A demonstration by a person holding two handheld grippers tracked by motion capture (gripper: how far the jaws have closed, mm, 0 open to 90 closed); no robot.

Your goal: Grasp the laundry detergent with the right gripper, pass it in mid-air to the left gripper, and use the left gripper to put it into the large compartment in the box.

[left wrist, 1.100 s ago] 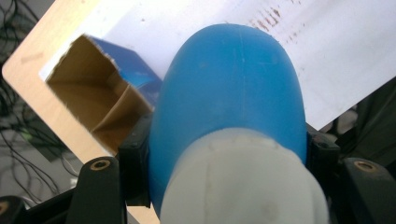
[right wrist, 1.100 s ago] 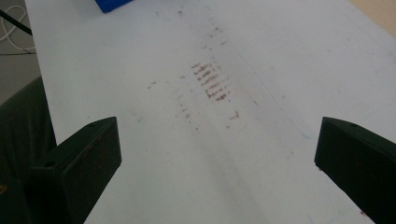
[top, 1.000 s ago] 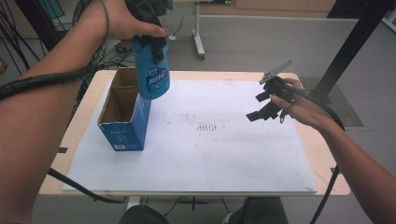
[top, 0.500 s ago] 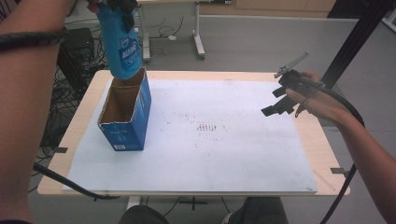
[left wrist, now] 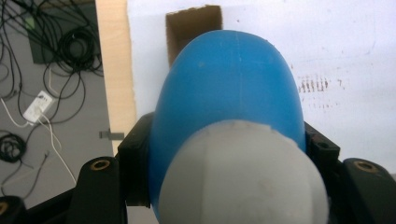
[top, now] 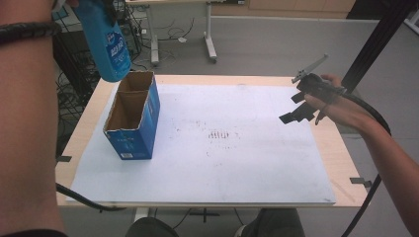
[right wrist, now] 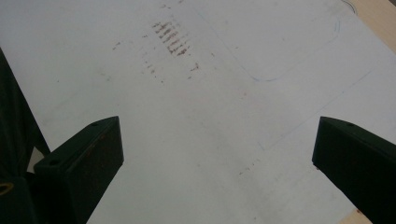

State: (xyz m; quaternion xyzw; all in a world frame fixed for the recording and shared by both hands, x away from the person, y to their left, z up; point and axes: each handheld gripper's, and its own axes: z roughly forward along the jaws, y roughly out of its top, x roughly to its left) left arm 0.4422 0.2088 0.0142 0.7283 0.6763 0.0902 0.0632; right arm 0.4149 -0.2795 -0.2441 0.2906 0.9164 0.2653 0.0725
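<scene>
- The left gripper [left wrist: 224,154] is clamped on a blue bottle [left wrist: 229,98]; in the left gripper view its two black jaws press the bottle's sides at 9 and 3 o'clock, just behind the grey-white cap [left wrist: 240,175].
- The bottle hangs bottom-down from that grip, cap uppermost toward the camera, its rounded blue body hiding most of what lies below.
- In the high view the bottle [top: 107,42] sits at about 11 o'clock, held in the air above the far end of the blue carton [top: 133,118], apart from it and a little tilted.
- The carton stands upright on the white sheet [top: 237,163] near the table's [top: 341,158] left edge, its top open.
- Its brown inside is split into two compartments; both look empty as far as the high view shows. One open brown compartment [left wrist: 194,30] peeks out at 12 o'clock past the bottle in the left gripper view.
- The right gripper [top: 304,106] hangs at 3 o'clock over the table's right side, well apart from bottle and carton.
- Its jaws stand wide apart with nothing between them; in the right gripper view they frame bare white sheet and a patch of small brown marks [right wrist: 170,37].
</scene>
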